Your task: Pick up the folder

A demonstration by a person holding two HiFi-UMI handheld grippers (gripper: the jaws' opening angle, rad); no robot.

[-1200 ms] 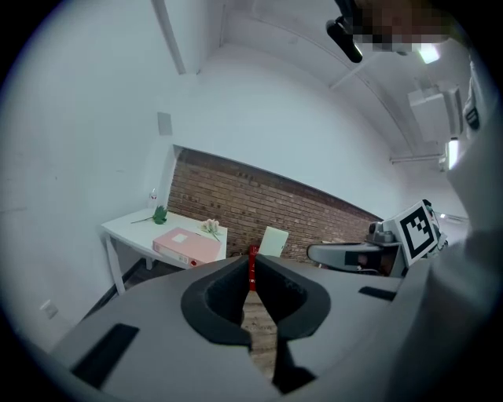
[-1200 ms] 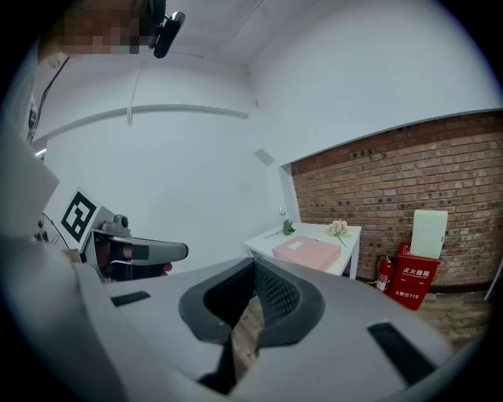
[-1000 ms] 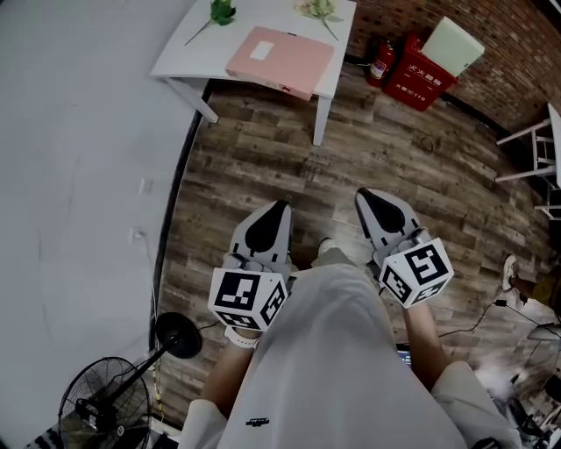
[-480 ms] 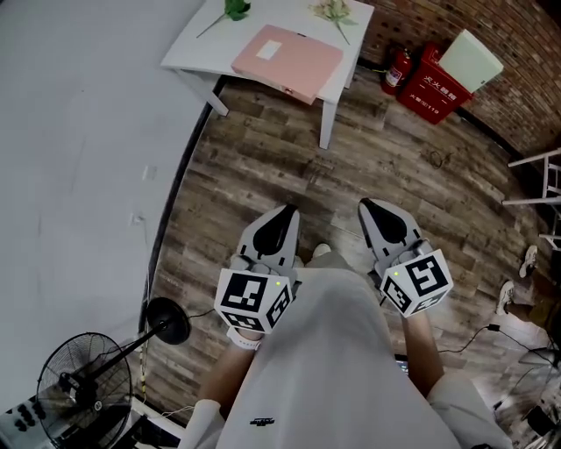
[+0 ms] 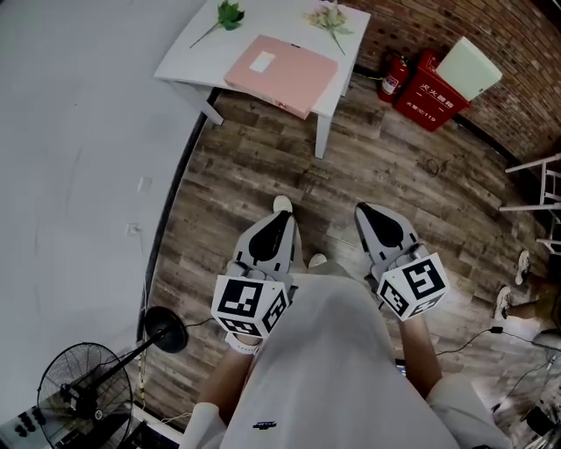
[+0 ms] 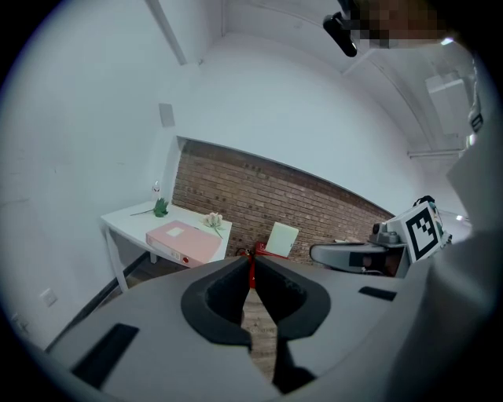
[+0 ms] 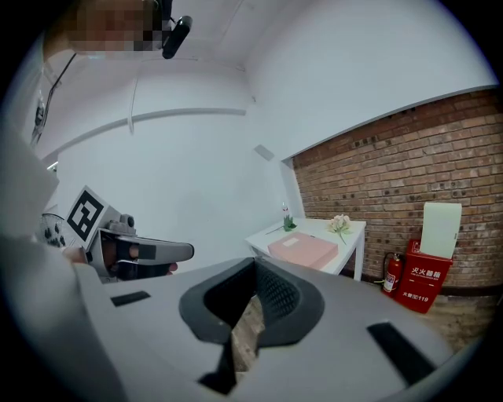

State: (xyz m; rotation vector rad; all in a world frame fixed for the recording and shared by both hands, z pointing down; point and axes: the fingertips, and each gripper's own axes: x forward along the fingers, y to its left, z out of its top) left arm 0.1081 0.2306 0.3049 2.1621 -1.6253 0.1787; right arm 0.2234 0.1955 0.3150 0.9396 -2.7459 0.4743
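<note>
White table (image 5: pixel 195 54), pink folder (image 5: pixel 280 74) on top

Two grippers are counted: left gripper (image 5: pixel 280 219), right gripper (image 5: pixel 365 213). Beyond their fingers (image 5: pixel 268 233), one folder (image 5: pixel 280 74), one table (image 5: pixel 184 60), one leafy sprig (image 5: pixel 228 15), one pale flower (image 5: pixel 326 17), one fire extinguisher (image 5: pixel 391 74) and one red box (image 5: pixel 421 88) are seen.

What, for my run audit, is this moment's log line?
folder: on table, untouched | left gripper: shut, empty | right gripper: shut, empty

Flat, cool indoor light, shadows faint; the wall (image 5: pixel 70 131) at nine o'clock in the head view washes pale. Both gripper views are fisheye circles, corners black, lines bowed.
</note>
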